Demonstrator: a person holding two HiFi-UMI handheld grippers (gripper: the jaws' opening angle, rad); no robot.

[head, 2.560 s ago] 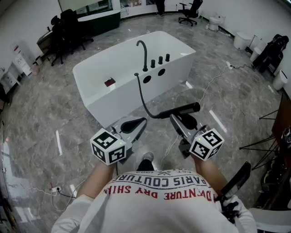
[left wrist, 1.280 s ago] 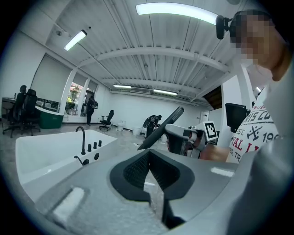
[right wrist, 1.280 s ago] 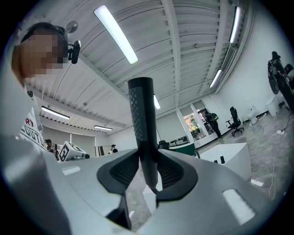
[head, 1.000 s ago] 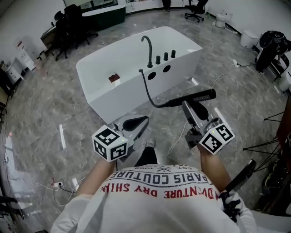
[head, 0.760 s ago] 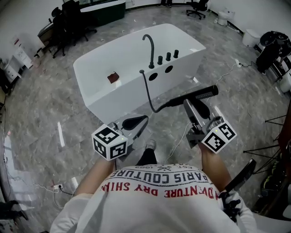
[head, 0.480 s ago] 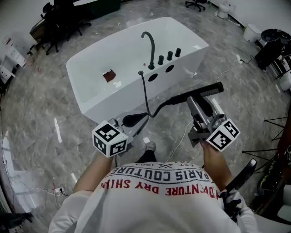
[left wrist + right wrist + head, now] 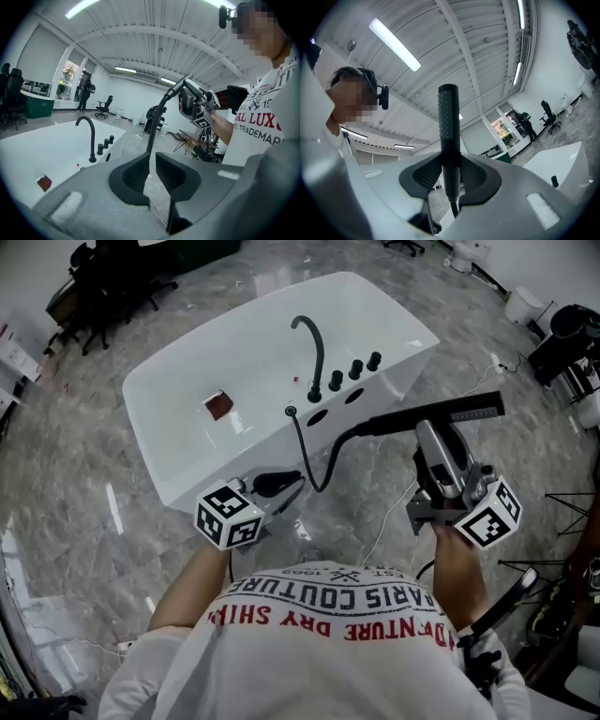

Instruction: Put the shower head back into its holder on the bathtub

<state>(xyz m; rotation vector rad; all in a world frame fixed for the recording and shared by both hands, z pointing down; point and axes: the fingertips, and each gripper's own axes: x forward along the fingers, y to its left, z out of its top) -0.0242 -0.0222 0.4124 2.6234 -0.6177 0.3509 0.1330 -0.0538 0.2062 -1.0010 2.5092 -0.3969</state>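
Observation:
The black shower head (image 7: 441, 414) (image 7: 447, 131) lies crosswise in my right gripper (image 7: 433, 433) (image 7: 451, 176), which is shut on its handle to the right of the white bathtub (image 7: 187, 362). Its black hose (image 7: 314, 465) (image 7: 152, 133) loops down and up to a fitting on the tub's near rim. A curved black faucet (image 7: 314, 343) (image 7: 89, 136) and three knobs (image 7: 356, 369) stand on that rim, with two dark oval openings (image 7: 319, 416) just below. My left gripper (image 7: 292, 482) (image 7: 151, 171) hangs low beside the hose; its jaws are opening, a narrow gap with nothing between them.
A small red-brown object (image 7: 218, 406) lies inside the tub. A white cable (image 7: 394, 512) trails over the marble floor on the right. Office chairs (image 7: 103, 277) stand at the far left; black stands and gear (image 7: 572, 343) crowd the right edge.
The person has stepped closer to the tub. My right gripper carried the shower head forward and to the right. My left gripper moved forward and lower, and its jaws have parted slightly.

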